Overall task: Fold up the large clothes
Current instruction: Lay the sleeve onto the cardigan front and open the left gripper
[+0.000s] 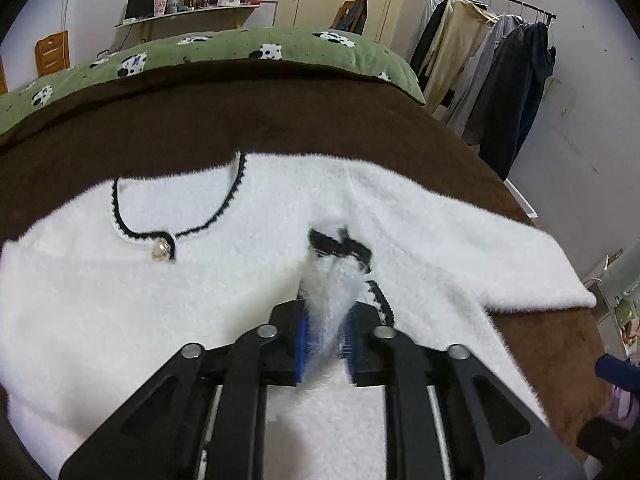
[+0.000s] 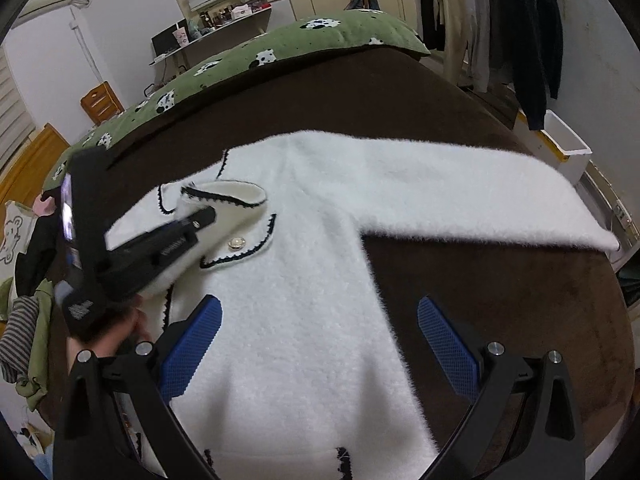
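A fluffy white cardigan with black scalloped trim [image 2: 304,280] lies face-up on the dark brown blanket [image 2: 480,280] that covers the bed, its far sleeve [image 2: 460,196] stretched out flat toward the right. The left claw [image 1: 325,340] stands narrow, the cuff of the near sleeve [image 1: 332,280] between its blue pads [image 1: 301,336] — this sleeve is folded across the chest, ending just beside the gold button [image 1: 161,249] at the neckline. The right claw [image 2: 320,344] hovers wide apart over the cardigan's lower body, gripping nothing. A green cow-print duvet [image 1: 224,50] lies beyond the blanket.
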Demonstrator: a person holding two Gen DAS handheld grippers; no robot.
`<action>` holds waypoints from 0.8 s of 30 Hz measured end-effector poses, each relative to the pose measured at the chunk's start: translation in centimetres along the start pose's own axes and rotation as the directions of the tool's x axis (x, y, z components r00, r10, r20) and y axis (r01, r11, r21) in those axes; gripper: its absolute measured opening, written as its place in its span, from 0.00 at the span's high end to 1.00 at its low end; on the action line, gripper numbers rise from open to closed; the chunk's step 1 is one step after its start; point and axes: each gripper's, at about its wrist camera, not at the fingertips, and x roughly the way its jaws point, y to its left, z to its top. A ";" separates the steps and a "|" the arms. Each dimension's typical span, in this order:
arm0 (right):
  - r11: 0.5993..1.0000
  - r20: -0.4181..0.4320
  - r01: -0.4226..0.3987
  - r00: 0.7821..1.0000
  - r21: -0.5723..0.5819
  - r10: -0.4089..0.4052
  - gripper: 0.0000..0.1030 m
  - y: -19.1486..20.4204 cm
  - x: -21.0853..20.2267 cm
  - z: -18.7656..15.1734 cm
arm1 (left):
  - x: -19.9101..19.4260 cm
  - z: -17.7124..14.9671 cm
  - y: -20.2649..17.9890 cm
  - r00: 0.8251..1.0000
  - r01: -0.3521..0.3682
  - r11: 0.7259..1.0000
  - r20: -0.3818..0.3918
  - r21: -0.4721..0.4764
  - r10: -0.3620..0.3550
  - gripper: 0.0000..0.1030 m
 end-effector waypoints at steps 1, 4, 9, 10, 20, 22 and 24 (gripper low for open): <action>1.000 -0.002 -0.010 1.000 0.007 0.010 0.06 -0.1 0.0 0.0 | -0.6 0.3 0.2 0.999 0.035 0.999 0.010 -0.015 -0.034 0.54; 0.998 -0.005 -0.053 0.999 0.027 0.053 0.06 -0.5 -0.1 -0.3 | -2.6 1.1 0.9 0.998 0.036 0.999 0.060 -0.027 -0.034 0.12; 0.998 -0.010 -0.059 0.998 0.033 0.059 0.06 -0.7 0.0 -0.5 | -5.6 2.0 3.7 0.998 -0.036 0.999 0.042 -0.022 0.037 0.06; 0.997 -0.002 -0.075 0.997 0.036 0.075 0.06 -0.7 -0.1 -0.5 | -5.8 2.2 4.3 0.997 -0.063 0.998 0.037 -0.014 0.064 0.06; 0.978 -0.007 -0.209 0.978 -0.004 0.209 0.16 2.5 2.6 0.2 | -6.4 -0.5 13.3 0.953 -0.301 0.953 -0.046 -0.020 0.300 0.06; 0.974 -0.029 -0.228 0.973 -0.013 0.227 0.19 3.3 3.6 0.3 | -6.4 -1.5 15.1 0.950 -0.309 0.949 -0.062 -0.054 0.306 0.06; 0.975 -0.048 -0.222 0.974 -0.023 0.221 0.20 4.0 4.8 0.3 | -6.4 -2.3 16.7 0.946 -0.321 0.944 -0.079 -0.074 0.316 0.06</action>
